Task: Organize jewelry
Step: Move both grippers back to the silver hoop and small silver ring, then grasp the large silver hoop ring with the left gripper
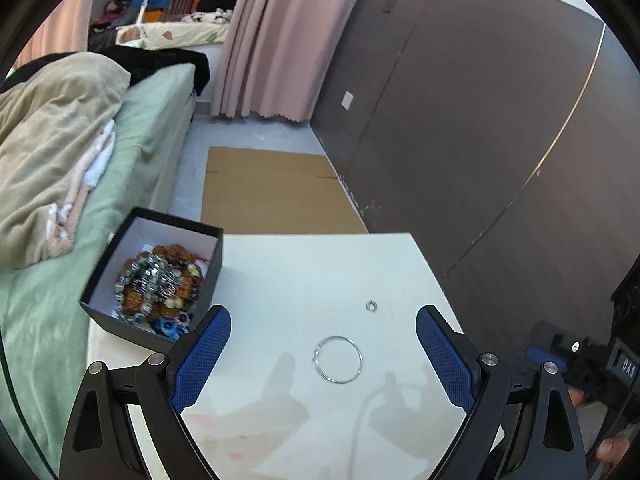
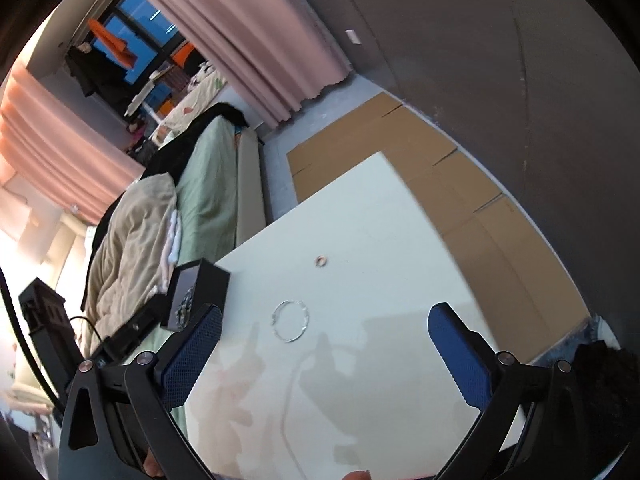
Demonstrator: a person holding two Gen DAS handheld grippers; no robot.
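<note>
Both hand-held grippers — left (image 1: 323, 344) and right (image 2: 325, 338) — are held wide open, empty, above the bangle (image 1: 339, 359) at centre frame on the white surface (image 1: 280, 280).

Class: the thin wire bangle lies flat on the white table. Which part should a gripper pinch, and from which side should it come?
Judging by its pose, pinch the wire bangle across one stretch of its rim, from above, one finger inside the loop and one outside. It lies flat on the white table, so no side offers a gap underneath. The near rim, facing the open left gripper, looks easiest.
</note>
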